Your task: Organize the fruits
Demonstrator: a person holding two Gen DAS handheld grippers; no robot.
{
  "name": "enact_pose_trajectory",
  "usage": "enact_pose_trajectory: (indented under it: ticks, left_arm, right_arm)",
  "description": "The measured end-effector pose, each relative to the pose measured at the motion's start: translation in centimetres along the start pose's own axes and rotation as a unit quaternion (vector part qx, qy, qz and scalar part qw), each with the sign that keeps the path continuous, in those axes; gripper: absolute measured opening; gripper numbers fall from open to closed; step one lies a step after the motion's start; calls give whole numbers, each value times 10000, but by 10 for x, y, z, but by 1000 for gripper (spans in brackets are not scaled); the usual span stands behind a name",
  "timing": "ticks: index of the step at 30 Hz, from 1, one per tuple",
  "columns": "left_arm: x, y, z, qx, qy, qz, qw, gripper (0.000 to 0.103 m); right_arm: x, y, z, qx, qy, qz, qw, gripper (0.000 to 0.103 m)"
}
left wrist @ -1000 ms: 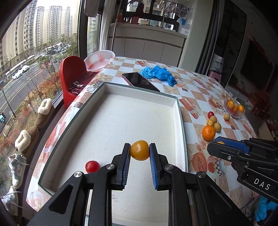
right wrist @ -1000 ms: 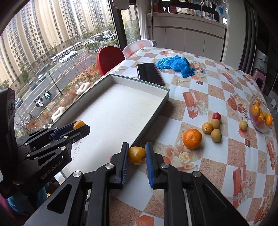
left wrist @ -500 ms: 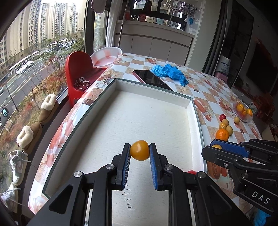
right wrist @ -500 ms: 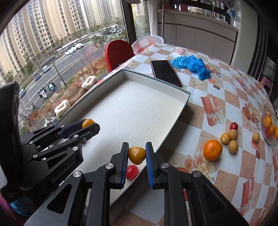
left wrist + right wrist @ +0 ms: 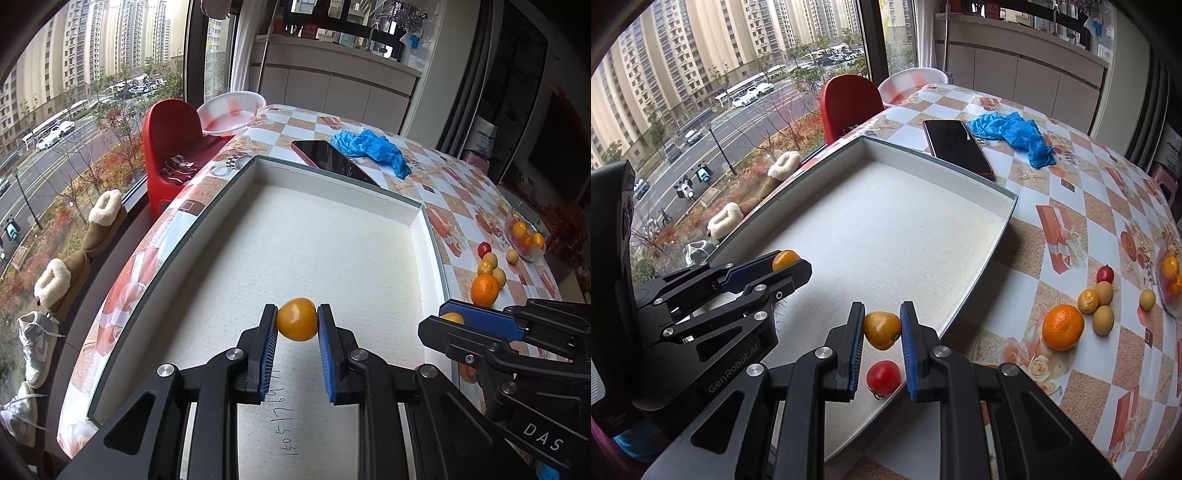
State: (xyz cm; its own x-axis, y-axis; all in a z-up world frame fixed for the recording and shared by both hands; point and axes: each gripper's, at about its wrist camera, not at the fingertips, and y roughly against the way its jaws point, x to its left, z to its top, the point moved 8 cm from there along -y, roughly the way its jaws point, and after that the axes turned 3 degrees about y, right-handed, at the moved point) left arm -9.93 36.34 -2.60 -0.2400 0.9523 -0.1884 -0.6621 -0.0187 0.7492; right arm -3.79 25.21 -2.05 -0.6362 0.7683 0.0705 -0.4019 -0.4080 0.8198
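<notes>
My left gripper (image 5: 297, 320) is shut on an orange-yellow round fruit (image 5: 296, 319) and holds it above the white tray (image 5: 332, 177). My right gripper (image 5: 882, 325) is shut on a yellow-orange pear-shaped fruit (image 5: 881, 329) above the tray's right part (image 5: 975, 288). A red tomato (image 5: 883, 377) lies in the tray just below the right gripper. The left gripper also shows in the right wrist view (image 5: 786, 260), and the right gripper in the left wrist view (image 5: 452, 318). Loose fruits lie on the table: a big orange (image 5: 1063, 327), small yellow ones (image 5: 1102, 319) and a red one (image 5: 1104, 274).
A phone (image 5: 956, 146) and a blue cloth (image 5: 1012, 129) lie beyond the tray's far wall. A glass bowl of oranges (image 5: 526, 238) stands at the table's right edge. A red chair (image 5: 173, 136) and a white basin (image 5: 231, 112) are at the window side.
Both grippers have moved left over the tray with their fruits. The red tomato in the tray now lies under the right gripper.
</notes>
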Motion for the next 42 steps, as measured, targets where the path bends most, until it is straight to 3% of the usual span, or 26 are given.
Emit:
enact_pose_trajectory:
  ticks: [10,11,13,14,15,17,18,21,28,32,34,42]
  left_arm:
    - [4,-9,-7,168,-33,152,9997,23]
    - [4,-10,-8,198,-42,171,9996,24]
    - [4,-12,-10,253,-61,200,9995,25]
    - [3,-12,-11,275,-67,203,9994,42]
    - [5,-11,-10,227,-45,245,9994,52]
    - [13,-4,-6,-36,70,477,9988,87]
    - [16,-1,-4,-121,158,447,9988,89]
    - [16,0,-3,-42,246,342,9991,89]
    - [4,2,-4,39,78,430,9990,89]
    - [-4,6,-2,14,-7,463,9989,89]
    - [-9,7,-2,27,-60,467,9989,89]
    - [-40,9,-2,83,-347,445,9984,89]
  right_arm:
    - [-3,-5,-1,95,-25,-2,10000,24]
    - [-4,-5,-1,96,-33,-3,9999,27]
    - [-5,-5,-1,88,-54,-6,9999,49]
    - [-6,-4,-1,67,-67,-14,10000,51]
    - [-8,-2,0,29,-95,-68,9999,52]
    - [-14,1,1,-10,-177,-59,9998,57]
    - [-17,2,1,-28,-213,-91,9997,66]
    - [-25,7,2,-93,-319,-131,9994,81]
    - [-47,21,-2,-223,-468,-281,9983,96]
    - [-67,28,-8,-300,-656,-396,9966,97]
    - [-76,32,-12,-331,-751,-423,9957,103]
    - [-121,47,-35,-411,-1108,-608,9911,103]
